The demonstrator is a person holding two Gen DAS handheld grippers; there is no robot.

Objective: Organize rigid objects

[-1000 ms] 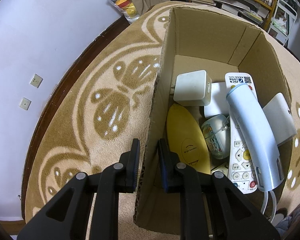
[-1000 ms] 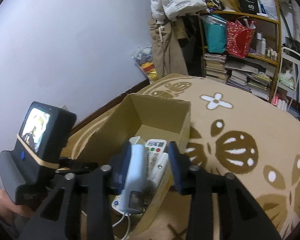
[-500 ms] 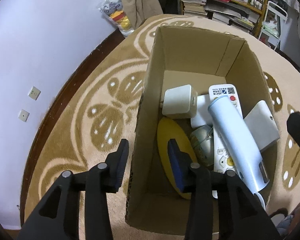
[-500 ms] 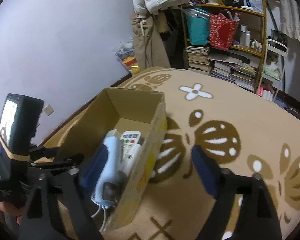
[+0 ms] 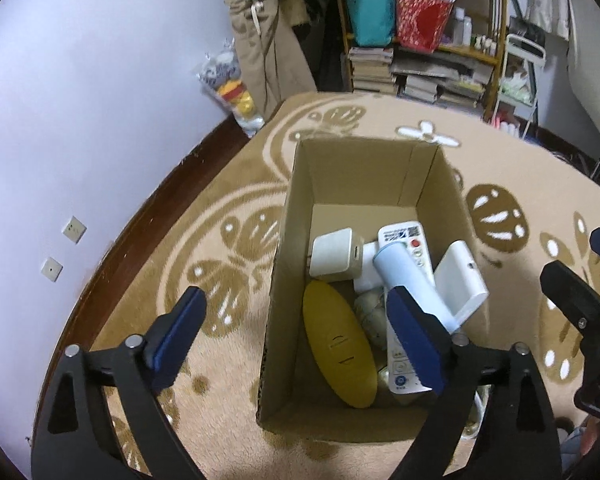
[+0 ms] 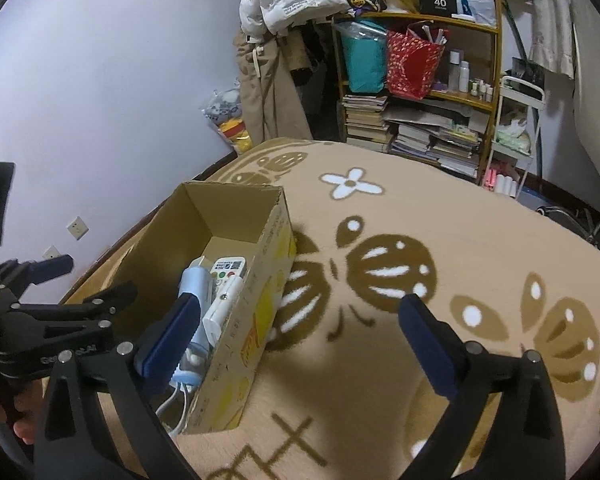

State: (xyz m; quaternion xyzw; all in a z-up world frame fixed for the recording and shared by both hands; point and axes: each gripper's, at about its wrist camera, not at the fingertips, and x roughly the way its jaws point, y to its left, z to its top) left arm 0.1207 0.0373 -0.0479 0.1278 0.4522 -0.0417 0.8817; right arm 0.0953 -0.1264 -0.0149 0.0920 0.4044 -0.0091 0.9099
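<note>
the box [image 5: 380, 184] sits on the rug [image 5: 220, 248], open top up so things can be dropped in, and everything loose looks gathered inside. the yellow case [image 5: 338, 354] lies along the 9 o'clock wall; the white cube [image 5: 334, 256] sits just beyond it toward 12. the blue tube [image 5: 410, 280] lies slantwise across the remote [image 5: 406, 240], and a white slab [image 5: 460, 280] leans on the 3 o'clock wall. a small pale thing under them is too hidden to name.

the left tongs [image 5: 296, 330] have just been opening and stand spread with the box's 9 o'clock wall between them, touching nothing. the right tongs [image 6: 296, 324] have also just been opening and gape wide astride the 3 o'clock wall, nothing pinched. i'd judge the box is simply being let go.

readable writing: a black box on the shelf [image 6: 460, 28] says "40". the remote's label and the yellow box print are too blurred.
</note>
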